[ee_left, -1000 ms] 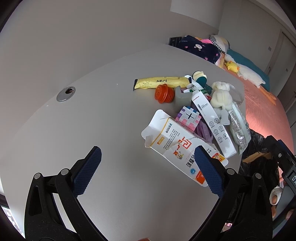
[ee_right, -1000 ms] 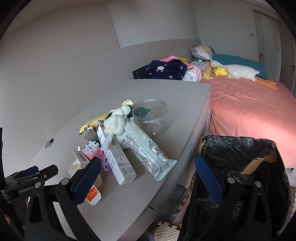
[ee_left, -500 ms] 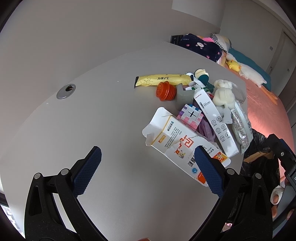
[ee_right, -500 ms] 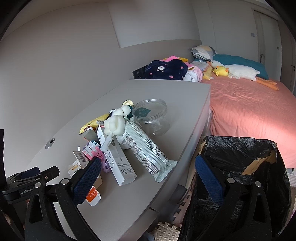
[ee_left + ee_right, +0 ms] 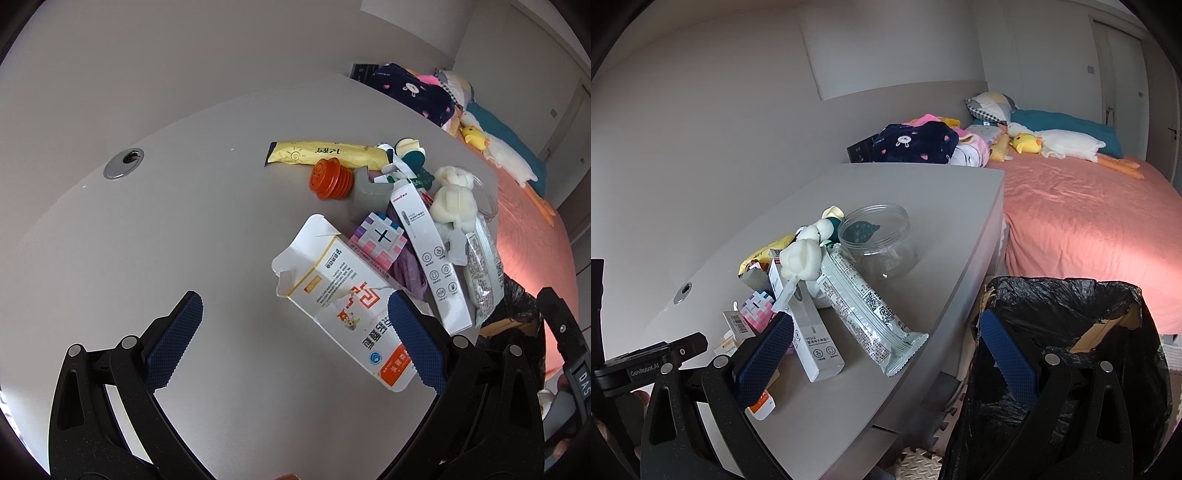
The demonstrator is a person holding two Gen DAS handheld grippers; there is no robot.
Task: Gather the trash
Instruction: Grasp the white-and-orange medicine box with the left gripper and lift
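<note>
Room: bedroom with a grey tabletop set against a pale wall, and a pink-sheeted bed beyond its far end.
Left tool: spread wide and holding nothing, hanging above bare tabletop.
Right tool: spread wide and empty, poised off the tabletop edge with its right finger over the black trash bag.
Trash pile: heaped ahead and to the right of the left tool; the torn white carton is nearest, its lower end passing behind that tool's right finger.
Other litter: a yellow sachet at the far side, a long white box and a clear snack wrapper toward the bag.
Likely not trash: an orange ribbed toy, a pink block puzzle, a cream plush and a clear jar; I judge these should stay.
Step in hand: probably closing on the carton with the left tool.
Doing it well: shift right and forward so both fingers straddle the carton's narrow width, bite near its middle where the card is stiff rather than on the ragged open flap, then lift clear before swinging to the bag so the block puzzle is not dragged.
Hard to make out: whether the carton is empty; what lies under the pile; the inside of the bag, which is dark apart from a scrap of cardboard at the rim.
Cut off: the person, except for a little at the frame edges.
</note>
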